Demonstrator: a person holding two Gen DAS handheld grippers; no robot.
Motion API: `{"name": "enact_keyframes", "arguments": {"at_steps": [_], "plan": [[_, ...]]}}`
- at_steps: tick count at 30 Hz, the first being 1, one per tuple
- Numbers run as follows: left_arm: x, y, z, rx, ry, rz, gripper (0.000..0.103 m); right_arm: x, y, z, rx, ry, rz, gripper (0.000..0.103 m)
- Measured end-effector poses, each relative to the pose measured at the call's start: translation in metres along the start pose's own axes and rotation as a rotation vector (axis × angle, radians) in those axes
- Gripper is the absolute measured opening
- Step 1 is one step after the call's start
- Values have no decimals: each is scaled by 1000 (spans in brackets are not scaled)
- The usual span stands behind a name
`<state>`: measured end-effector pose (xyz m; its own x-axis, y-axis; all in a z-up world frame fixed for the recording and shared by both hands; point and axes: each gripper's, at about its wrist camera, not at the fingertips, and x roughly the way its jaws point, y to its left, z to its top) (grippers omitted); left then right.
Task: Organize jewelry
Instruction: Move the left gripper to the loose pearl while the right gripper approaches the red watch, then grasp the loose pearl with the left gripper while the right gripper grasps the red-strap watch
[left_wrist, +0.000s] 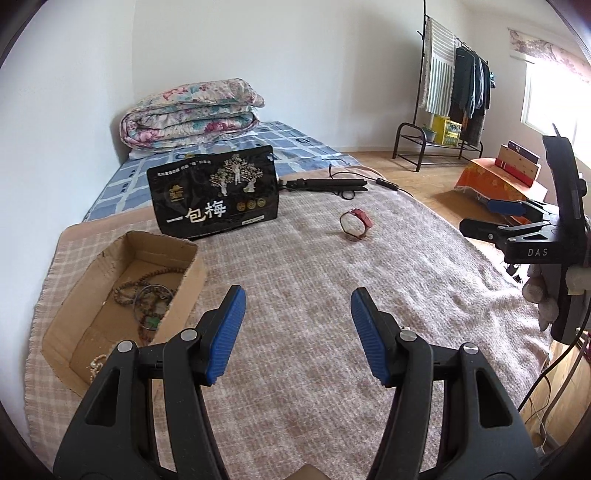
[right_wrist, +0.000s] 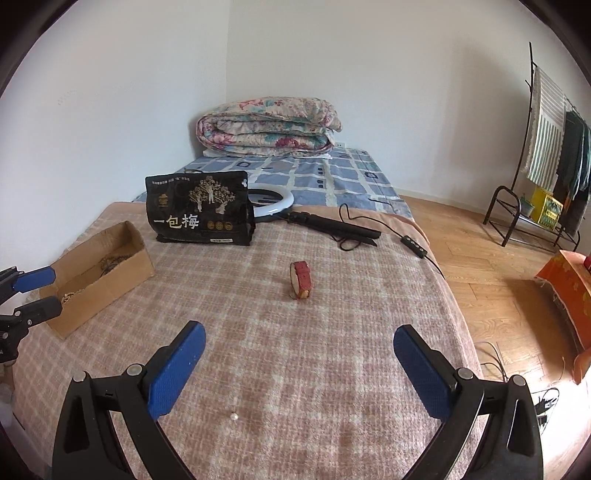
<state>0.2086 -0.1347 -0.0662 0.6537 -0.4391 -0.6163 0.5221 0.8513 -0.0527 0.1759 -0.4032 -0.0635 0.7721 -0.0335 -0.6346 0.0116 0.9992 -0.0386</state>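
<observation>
A red watch (left_wrist: 356, 223) stands on its strap on the plaid blanket; it also shows in the right wrist view (right_wrist: 301, 279). A small cardboard box (left_wrist: 110, 280) at the left holds bead necklaces and bracelets (left_wrist: 147, 299); the box also shows in the right wrist view (right_wrist: 103, 273). My left gripper (left_wrist: 298, 301) is open and empty above the blanket, right of the box. My right gripper (right_wrist: 299, 339) is open and empty, short of the watch. A small pearl-like bead (right_wrist: 233, 417) lies on the blanket near my right gripper.
A black snack bag (left_wrist: 214, 192) stands behind the box. A ring light (right_wrist: 273, 203) with a folded black stand (right_wrist: 332, 225) and cable lies beyond the watch. A folded floral quilt (right_wrist: 269, 125) sits at the bed's far end. The bed edge and wooden floor (right_wrist: 498, 266) are on the right.
</observation>
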Motion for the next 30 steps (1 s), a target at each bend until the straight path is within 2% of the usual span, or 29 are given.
{"name": "enact_keyframes", "arguments": {"at_steps": [6, 9, 14, 16, 23, 24, 30], "plan": [[25, -14, 4, 0, 22, -65, 61, 11, -20, -28, 8, 49, 13, 102], [38, -25, 1, 12, 42, -102, 61, 21, -29, -37, 10, 70, 20, 98], [62, -51, -11, 64, 92, -172, 44, 42, -46, -39, 40, 101, 50, 86], [72, -61, -18, 83, 121, -202, 33, 51, -50, -39, 48, 107, 62, 82], [102, -94, -39, 140, 197, -296, 25, 80, -52, -31, 15, 121, 113, 69], [106, -98, -42, 148, 210, -301, 21, 85, -51, -29, 8, 121, 119, 68], [129, -115, -55, 175, 257, -313, 20, 113, -45, -18, -26, 125, 157, 57]]}}
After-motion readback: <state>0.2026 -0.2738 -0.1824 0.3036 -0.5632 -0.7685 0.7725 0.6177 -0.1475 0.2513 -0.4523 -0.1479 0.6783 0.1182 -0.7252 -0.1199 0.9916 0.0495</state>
